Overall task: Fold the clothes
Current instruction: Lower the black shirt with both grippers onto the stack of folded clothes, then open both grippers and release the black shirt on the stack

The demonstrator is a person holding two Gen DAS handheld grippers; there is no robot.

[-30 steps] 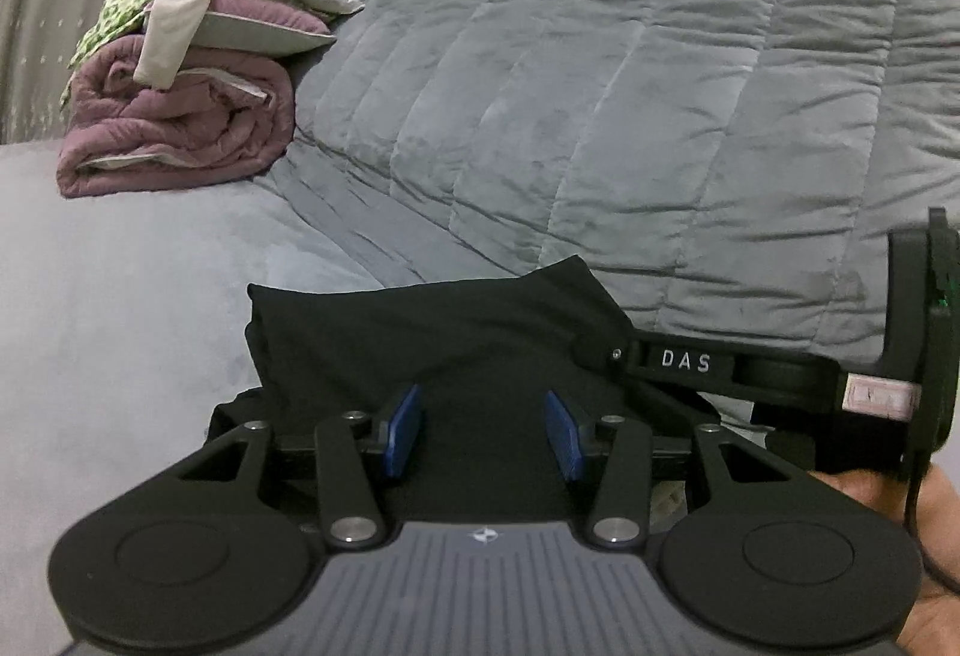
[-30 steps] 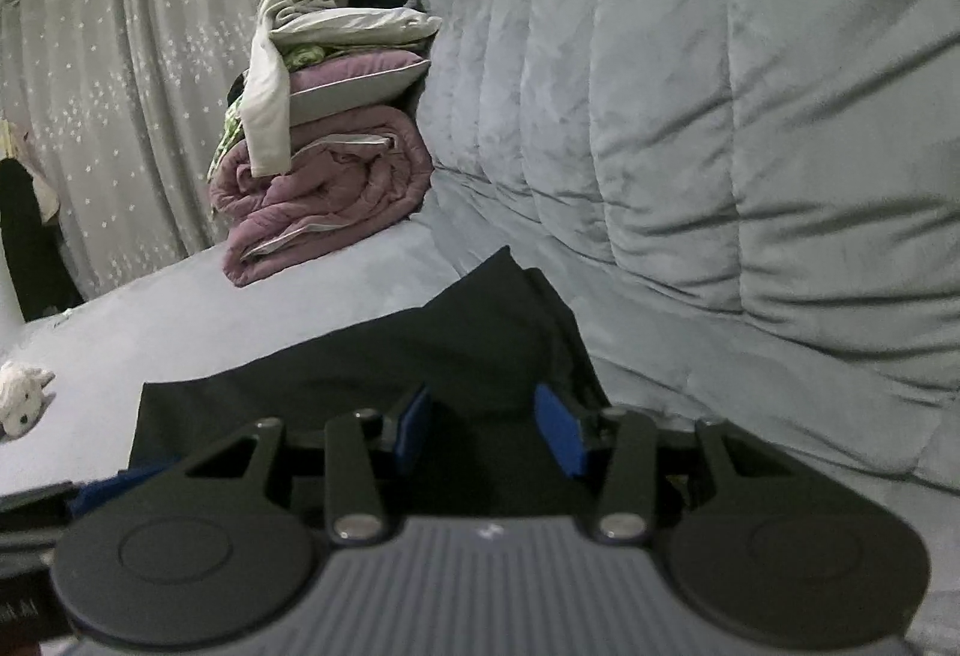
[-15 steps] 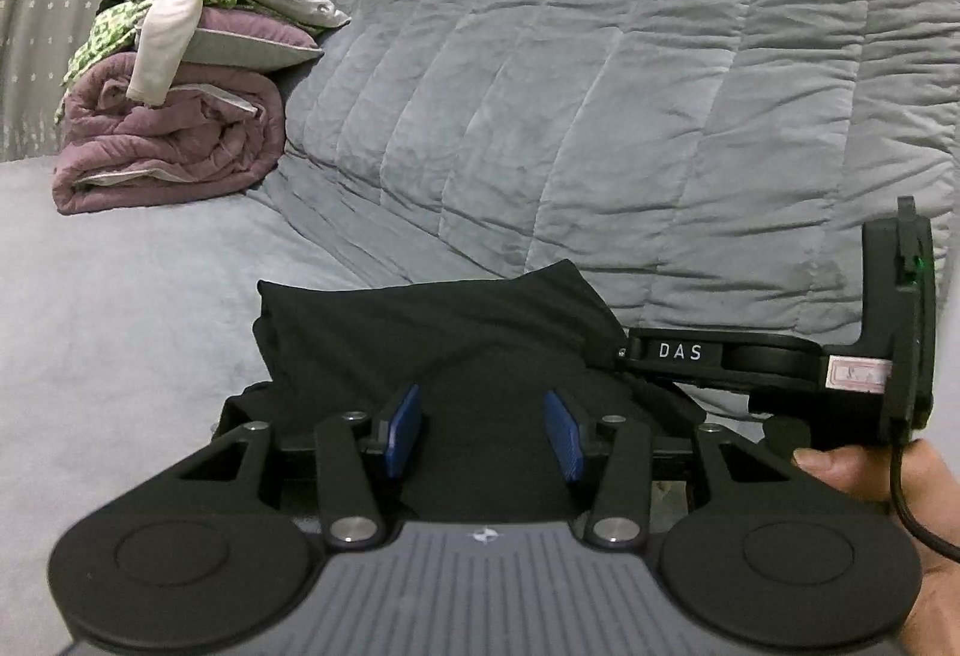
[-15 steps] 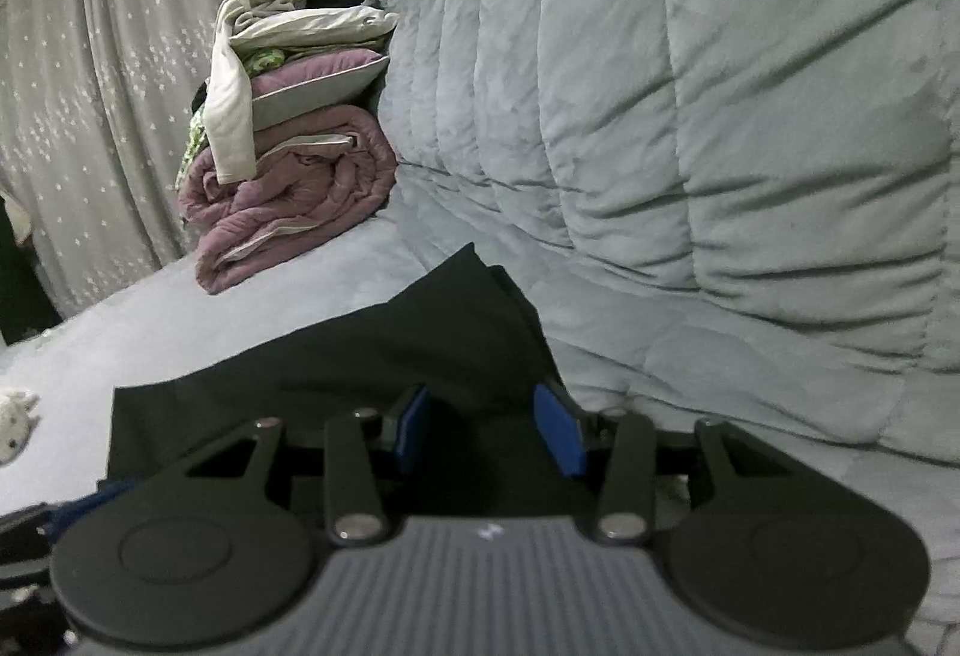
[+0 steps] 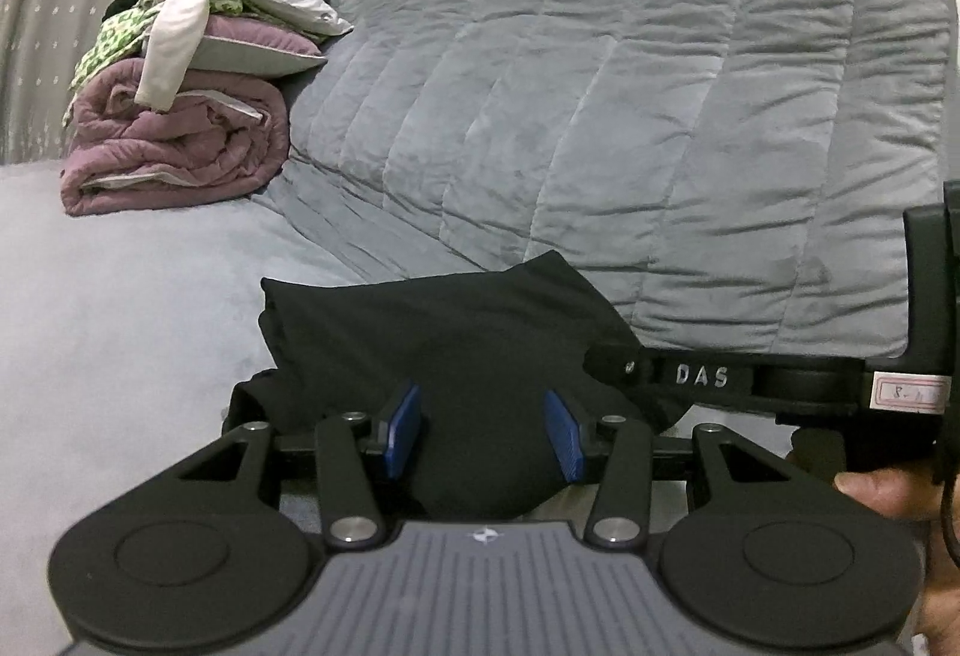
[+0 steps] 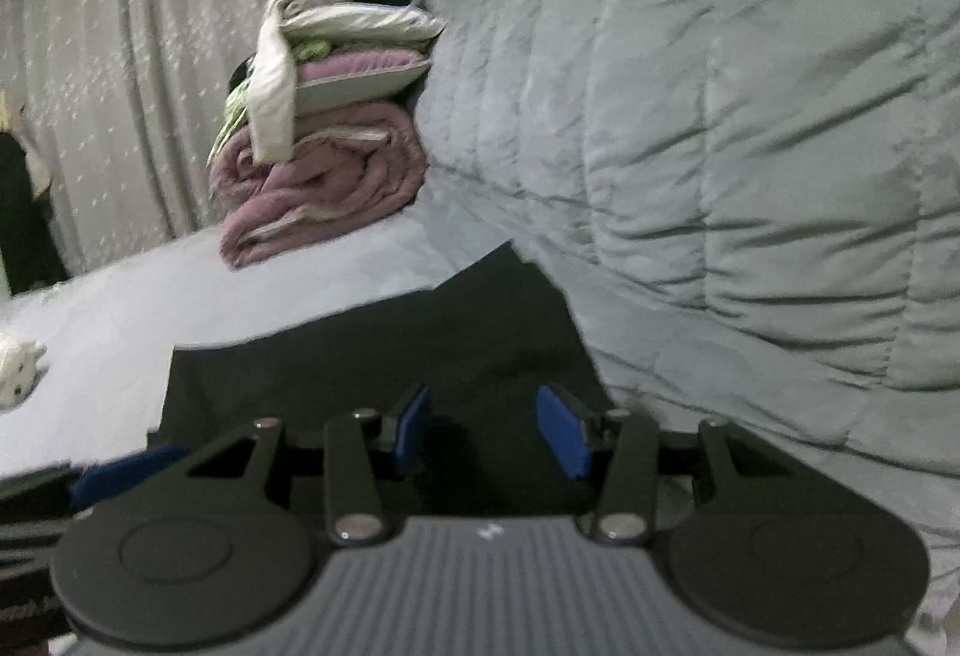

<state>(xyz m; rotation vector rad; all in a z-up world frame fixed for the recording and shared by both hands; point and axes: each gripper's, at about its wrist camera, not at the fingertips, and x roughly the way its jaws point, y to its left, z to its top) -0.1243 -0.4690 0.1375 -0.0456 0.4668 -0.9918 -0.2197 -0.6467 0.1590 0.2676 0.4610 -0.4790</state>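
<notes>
A black garment (image 5: 432,332) lies partly folded on the grey bed, its far corner against the quilted grey cushion. It also shows in the right wrist view (image 6: 384,356). My left gripper (image 5: 485,437) is open, its blue pads over the garment's near edge, gripping nothing. My right gripper (image 6: 489,431) is open over the garment's right side, close to the cushion. The right gripper's body marked DAS (image 5: 720,380) reaches in from the right in the left wrist view. A blue pad of the left gripper (image 6: 126,476) shows at the lower left of the right wrist view.
A pile of clothes and a purple rolled blanket (image 5: 180,152) stands at the far left of the bed (image 5: 120,332), also in the right wrist view (image 6: 324,176). The quilted cushion (image 5: 600,116) rises behind. Curtains (image 6: 120,86) hang at the left. A small white soft toy (image 6: 18,374) lies left.
Both grippers stay open over the black garment. The right view has swung and moved a little back to the left; it is now blurred. The left view has shifted slightly.
</notes>
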